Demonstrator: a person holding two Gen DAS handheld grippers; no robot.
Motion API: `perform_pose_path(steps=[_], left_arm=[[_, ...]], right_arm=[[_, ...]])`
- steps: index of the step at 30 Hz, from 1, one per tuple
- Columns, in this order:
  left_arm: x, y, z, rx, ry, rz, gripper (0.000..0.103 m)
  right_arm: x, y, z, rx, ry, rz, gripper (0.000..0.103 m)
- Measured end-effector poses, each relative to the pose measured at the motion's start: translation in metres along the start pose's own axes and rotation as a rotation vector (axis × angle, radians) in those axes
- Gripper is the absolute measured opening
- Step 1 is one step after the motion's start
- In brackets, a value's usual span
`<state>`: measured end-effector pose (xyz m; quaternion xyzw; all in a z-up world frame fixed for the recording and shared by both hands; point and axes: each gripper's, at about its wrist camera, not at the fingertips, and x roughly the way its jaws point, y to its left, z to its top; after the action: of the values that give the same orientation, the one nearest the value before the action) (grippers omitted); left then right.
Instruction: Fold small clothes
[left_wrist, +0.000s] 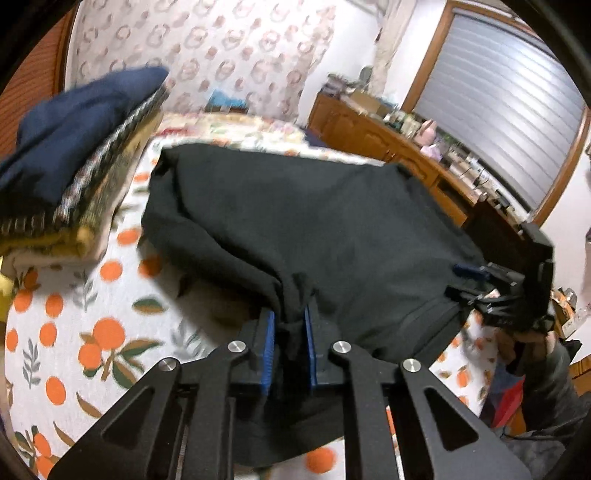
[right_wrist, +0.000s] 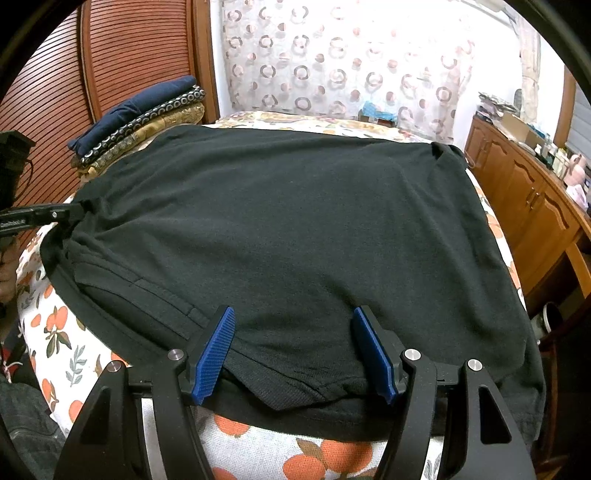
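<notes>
The left gripper (left_wrist: 290, 332) pinches a bunched edge of the black shirt (right_wrist: 288, 221), so the fold appears to be starting. The right gripper (right_wrist: 295, 350) hovers at the near hem, jaws spread with cloth between but not pressed. Next it likely must close on that hem so both can lift together. The shirt lies broad and mostly flat across the bed (right_wrist: 74, 350), reaching toward its far edge, near the stack (right_wrist: 140, 114) at the far left corner.

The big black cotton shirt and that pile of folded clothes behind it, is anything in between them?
Nothing does. In the right wrist view, the black cotton shirt reaches right up to the stack of folded clothes, hiding the orange-print bedsheet there.
</notes>
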<state>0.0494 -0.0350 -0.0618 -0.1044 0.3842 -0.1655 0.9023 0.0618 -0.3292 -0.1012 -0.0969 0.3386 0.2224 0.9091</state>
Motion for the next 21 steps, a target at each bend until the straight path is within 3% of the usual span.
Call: perform_pose_path(steps=[4,7,10,21], left_arm=[[-0.006,-0.021,0.024,0.041,-0.041,-0.04,0.015],[0.002,-0.032,0.047,0.049,-0.041,-0.13,0.015],[0.015,-0.051,0.07,0.089,-0.047,-0.157,0.015],[0.052,-0.168,0.123,0.292,-0.029,-0.299,0.015]], right_arm=[[-0.013,-0.012,-0.003,0.038,-0.039,-0.021,0.068],[-0.026,-0.026,-0.009,0.066,-0.064,-0.046,0.068],[-0.04,-0.042,-0.015,0.101,-0.09,-0.072,0.068],[-0.07,-0.077,-0.044,0.197,-0.15,-0.144,0.064]])
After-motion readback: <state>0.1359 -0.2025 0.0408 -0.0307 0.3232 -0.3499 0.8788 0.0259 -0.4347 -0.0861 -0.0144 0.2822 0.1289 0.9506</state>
